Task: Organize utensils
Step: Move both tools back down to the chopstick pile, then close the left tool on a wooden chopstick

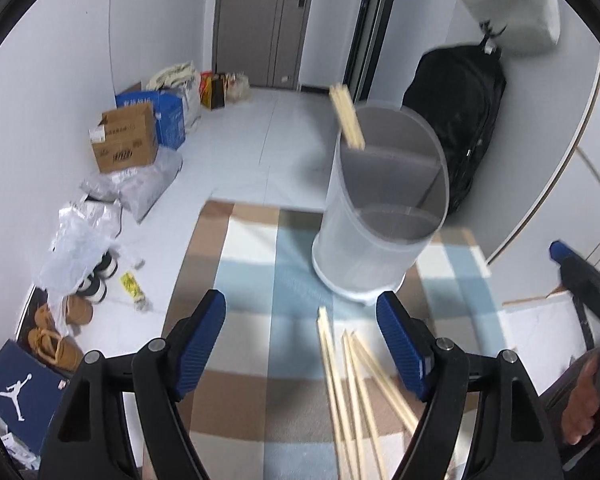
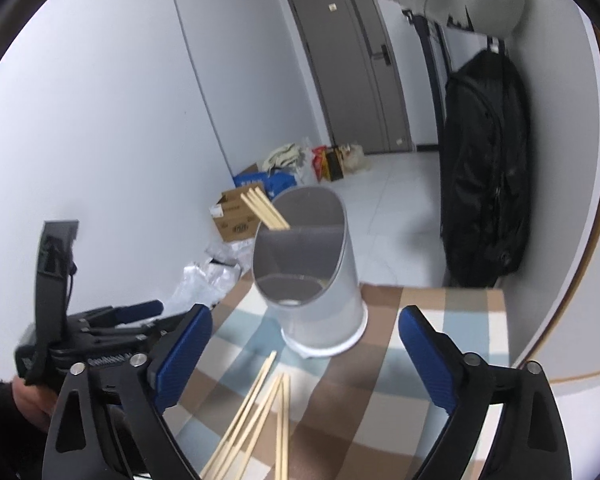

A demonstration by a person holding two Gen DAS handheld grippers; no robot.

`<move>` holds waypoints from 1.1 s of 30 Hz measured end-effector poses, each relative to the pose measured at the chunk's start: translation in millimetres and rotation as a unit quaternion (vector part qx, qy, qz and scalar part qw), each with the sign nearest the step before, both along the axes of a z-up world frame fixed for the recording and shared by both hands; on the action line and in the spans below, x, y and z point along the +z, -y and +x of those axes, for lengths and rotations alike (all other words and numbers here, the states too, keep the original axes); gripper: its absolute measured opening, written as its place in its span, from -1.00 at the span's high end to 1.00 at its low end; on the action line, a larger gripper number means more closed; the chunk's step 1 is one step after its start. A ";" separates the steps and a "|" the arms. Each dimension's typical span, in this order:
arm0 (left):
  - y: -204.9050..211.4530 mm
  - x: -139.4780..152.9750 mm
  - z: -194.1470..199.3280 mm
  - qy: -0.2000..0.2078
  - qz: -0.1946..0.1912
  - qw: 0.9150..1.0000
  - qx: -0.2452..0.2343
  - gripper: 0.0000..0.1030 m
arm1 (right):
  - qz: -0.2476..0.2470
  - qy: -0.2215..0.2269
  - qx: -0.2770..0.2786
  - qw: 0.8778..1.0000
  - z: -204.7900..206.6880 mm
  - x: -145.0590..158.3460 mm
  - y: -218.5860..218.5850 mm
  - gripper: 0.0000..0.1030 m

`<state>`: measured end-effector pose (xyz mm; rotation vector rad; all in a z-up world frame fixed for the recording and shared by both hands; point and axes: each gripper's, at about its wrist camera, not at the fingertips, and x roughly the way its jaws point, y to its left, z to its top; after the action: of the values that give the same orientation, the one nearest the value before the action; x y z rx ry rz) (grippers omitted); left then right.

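The left gripper (image 1: 300, 340) stood wide apart, holding nothing – loose chopsticks (image 1: 352, 392) lay on the checked cloth (image 1: 252, 360) between its fingers. The right gripper (image 2: 304, 356) was likewise spread and empty above the same chopsticks. The grey utensil holder (image 1: 380, 216) stood upright just beyond – a chopstick bundle (image 1: 346, 116) leaned in its rear compartment. A black backpack (image 2: 484, 176) hung on the wall.

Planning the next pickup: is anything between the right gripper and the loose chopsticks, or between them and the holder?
Nothing visible. The right gripper is open with the loose chopsticks lying on the cloth between its fingers. Only bare cloth separates them from the holder.
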<state>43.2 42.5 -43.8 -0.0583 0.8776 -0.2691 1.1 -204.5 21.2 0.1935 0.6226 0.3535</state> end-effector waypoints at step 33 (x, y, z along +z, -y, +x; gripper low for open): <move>46.9 -72.4 33.7 -0.122 0.092 0.988 -0.034 0.36 | 0.059 -0.097 -0.050 0.992 5.5 -20.8 39.7 -0.86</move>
<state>76.9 -4.4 -116.2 0.1122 1.1455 -0.2472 6.6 -244.2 0.4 0.3743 0.7818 0.2759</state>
